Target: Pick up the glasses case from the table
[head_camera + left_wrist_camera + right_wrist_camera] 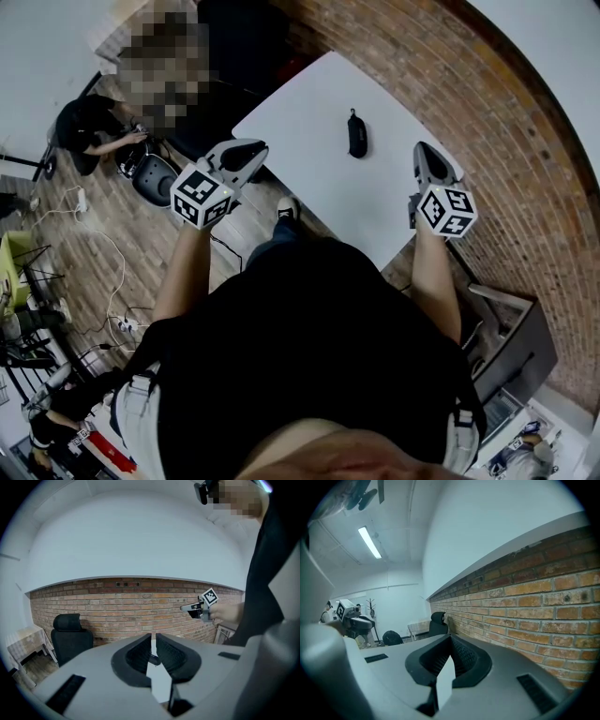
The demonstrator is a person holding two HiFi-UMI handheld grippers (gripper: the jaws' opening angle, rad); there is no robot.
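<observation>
The black glasses case lies on the white table, about midway between my two grippers and a little beyond them. My left gripper hovers by the table's near left edge. Its jaws stand a thin slit apart with nothing in them, and a bit of the case shows through the slit of the left gripper. My right gripper hangs over the table's right side, jaws together and empty, and in its own view the right gripper points along the brick wall.
A brick wall runs along the table's far and right sides. A black office chair stands by the wall, and another chair sits left of the table. A person crouches on the wooden floor at far left, with cables nearby.
</observation>
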